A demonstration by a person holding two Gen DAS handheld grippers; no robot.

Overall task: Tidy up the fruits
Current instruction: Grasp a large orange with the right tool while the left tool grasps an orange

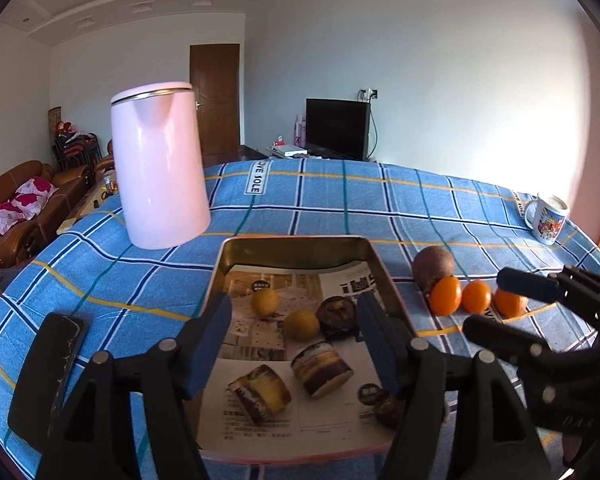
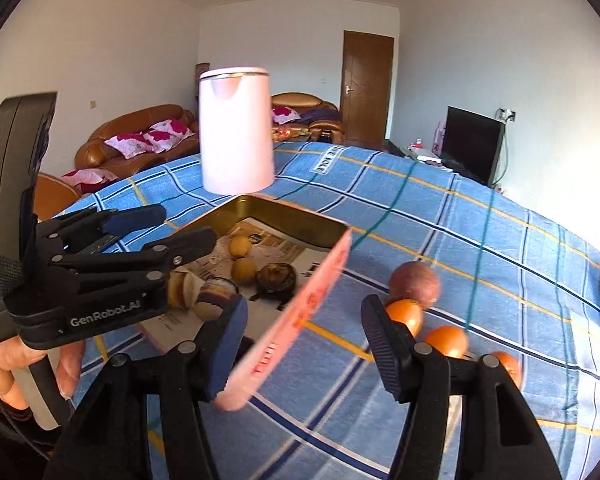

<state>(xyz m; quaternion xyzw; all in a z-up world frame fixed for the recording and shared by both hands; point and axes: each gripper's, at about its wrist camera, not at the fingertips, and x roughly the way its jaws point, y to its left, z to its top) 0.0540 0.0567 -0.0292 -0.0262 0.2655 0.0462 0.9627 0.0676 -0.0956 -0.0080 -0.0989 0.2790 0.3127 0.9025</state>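
Fruits lie in two groups on the blue checked tablecloth (image 1: 300, 208). The biggest loose one is a round, dull purple-brown fruit (image 1: 433, 267), sitting just right of the tray and touching the first of three glossy orange fruits (image 1: 445, 296) that run in a row to the right; the farthest of them is partly hidden behind the right gripper (image 1: 488, 304).

The tray (image 1: 296, 248) is a shallow rectangular tin with gold inner walls and a pink outer rim, lined with printed newspaper (image 1: 260, 412). In it lie two short layered rolls (image 1: 322, 368), brown and cream, then a dark wrinkled fruit (image 1: 337, 314), two small yellow fruits (image 1: 302, 324) near the middle, and a small dark piece (image 1: 388, 406) at the near right corner.

The left gripper (image 1: 294, 340) hovers over the near half of the tray, its blue-padded jaws spread wide and holding nothing. The right gripper's jaws are likewise wide apart and empty, over the cloth between the tray's right edge and the orange fruits.

A pink kettle (image 1: 160, 168) stands beyond the tray's left corner, and a printed mug (image 1: 548, 218) sits at the far right.
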